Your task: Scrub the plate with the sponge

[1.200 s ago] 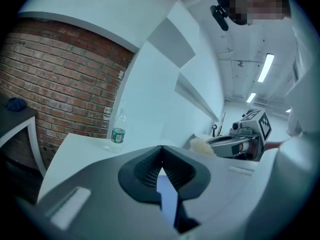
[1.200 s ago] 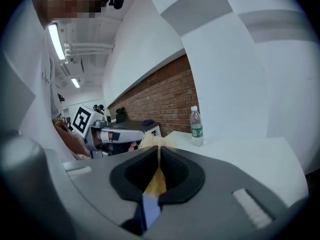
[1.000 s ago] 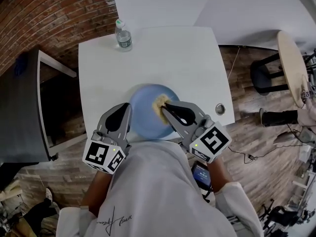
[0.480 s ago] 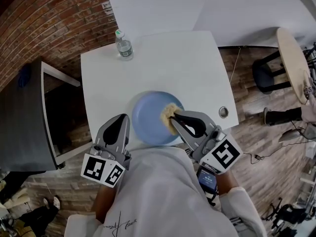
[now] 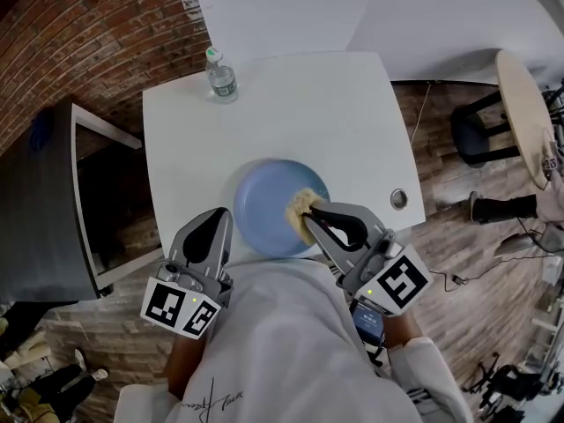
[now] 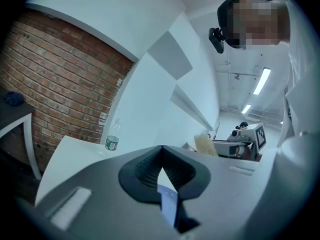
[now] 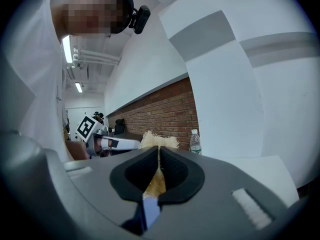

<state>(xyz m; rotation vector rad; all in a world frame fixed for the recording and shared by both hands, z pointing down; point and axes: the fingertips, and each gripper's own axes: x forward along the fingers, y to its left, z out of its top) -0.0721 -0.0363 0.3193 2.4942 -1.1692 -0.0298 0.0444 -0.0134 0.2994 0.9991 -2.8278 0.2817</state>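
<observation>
A round blue plate (image 5: 269, 203) is over the near part of the white table (image 5: 291, 104). My left gripper (image 5: 226, 215) is shut on the plate's left rim; in the left gripper view the blue plate edge (image 6: 169, 204) shows between the closed jaws (image 6: 161, 152). My right gripper (image 5: 304, 213) is shut on a yellow fibrous sponge (image 5: 300, 204), which lies against the right part of the plate. In the right gripper view the sponge (image 7: 159, 140) sticks out past the closed gripper (image 7: 158, 152). The same sponge (image 6: 204, 144) shows in the left gripper view.
A clear water bottle (image 5: 221, 76) with a green label stands at the table's far left corner. A round metal grommet (image 5: 399, 199) sits near the table's right edge. A dark cabinet (image 5: 44, 201) stands to the left, a stool (image 5: 476, 135) and a round wooden table (image 5: 520, 113) to the right.
The sponge has shifted from near the plate's middle toward its right rim. Both grippers keep their grips and sit slightly nearer the person.
</observation>
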